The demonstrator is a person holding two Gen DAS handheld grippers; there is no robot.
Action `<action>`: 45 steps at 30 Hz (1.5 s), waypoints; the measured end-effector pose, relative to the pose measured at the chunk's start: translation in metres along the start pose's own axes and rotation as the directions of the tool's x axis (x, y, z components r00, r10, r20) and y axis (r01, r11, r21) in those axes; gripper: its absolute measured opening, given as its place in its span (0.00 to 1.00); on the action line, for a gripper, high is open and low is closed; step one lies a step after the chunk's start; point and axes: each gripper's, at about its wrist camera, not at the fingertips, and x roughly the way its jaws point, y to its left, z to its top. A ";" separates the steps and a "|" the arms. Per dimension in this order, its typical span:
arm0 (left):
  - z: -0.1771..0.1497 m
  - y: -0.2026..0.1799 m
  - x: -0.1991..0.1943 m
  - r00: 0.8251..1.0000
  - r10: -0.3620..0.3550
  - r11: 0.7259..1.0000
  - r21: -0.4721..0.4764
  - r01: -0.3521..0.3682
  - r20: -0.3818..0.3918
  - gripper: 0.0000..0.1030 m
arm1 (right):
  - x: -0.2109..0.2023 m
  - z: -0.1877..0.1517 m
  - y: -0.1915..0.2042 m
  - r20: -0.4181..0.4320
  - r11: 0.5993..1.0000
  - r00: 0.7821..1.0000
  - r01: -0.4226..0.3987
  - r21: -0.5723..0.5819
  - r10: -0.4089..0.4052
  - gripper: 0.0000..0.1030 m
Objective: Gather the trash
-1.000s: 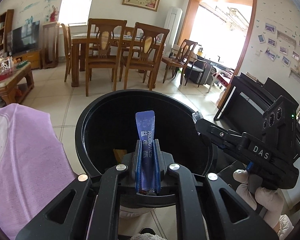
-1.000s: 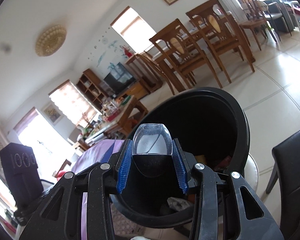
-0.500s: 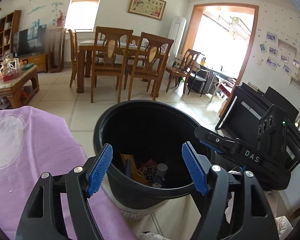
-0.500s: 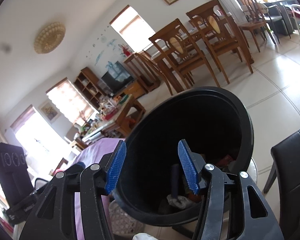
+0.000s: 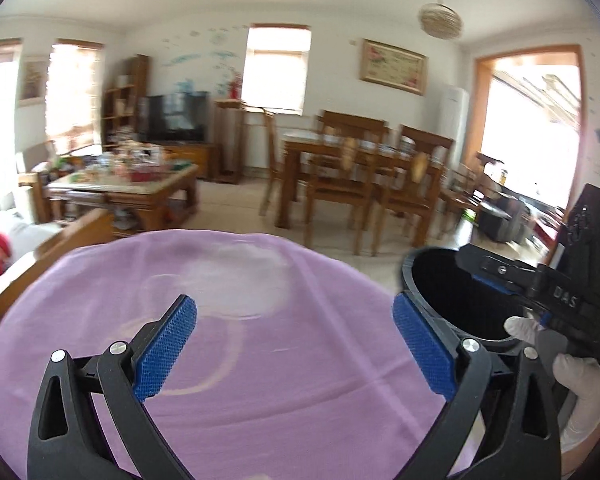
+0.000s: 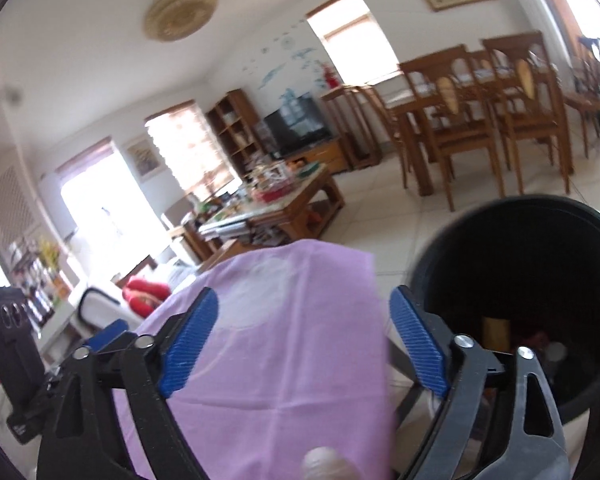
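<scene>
Nearest the lens, the left gripper [image 5: 295, 344] is spread wide with nothing between its blue pads [image 5: 167, 346], hovering over the purple tablecloth [image 5: 236, 320]; the right gripper [image 6: 304, 340] is likewise released and empty above the same cloth. No loose trash shows on the purple surface in either view, so the next piece cannot be picked out from here. What is collected lies in the black trash bin [image 6: 540, 264], just beside the cloth's right edge: a yellowish wrapper [image 6: 496, 334] and small bits at the bottom. Such scraps are probably light, thin and crushable, best pinched across a flat edge. The soft cloth could bunch under closing fingers. Farther off stand a cluttered wooden coffee table [image 5: 140, 192], dining chairs [image 5: 340, 184] and a television [image 5: 176, 116].
</scene>
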 end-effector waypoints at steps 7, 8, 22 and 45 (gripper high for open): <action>-0.007 0.090 -0.040 0.954 0.293 0.954 -0.091 -0.287 0.066 0.95 | 0.068 -0.022 0.132 0.103 0.969 0.994 0.071 -0.238 -0.047 0.95; -0.009 0.102 -0.045 0.937 0.342 0.937 -0.107 -0.333 0.071 0.95 | 0.080 -0.026 0.143 0.104 0.964 0.993 0.089 -0.252 -0.064 0.95; -0.030 0.149 -0.066 0.902 0.427 0.898 -0.148 -0.415 0.066 0.95 | 0.110 -0.062 0.176 0.122 0.955 0.991 -0.016 -0.295 0.054 0.95; -0.028 0.151 -0.060 0.881 0.466 0.881 -0.138 -0.453 0.081 0.95 | 0.085 -0.061 0.158 0.123 0.954 0.987 -0.065 -0.294 0.105 0.95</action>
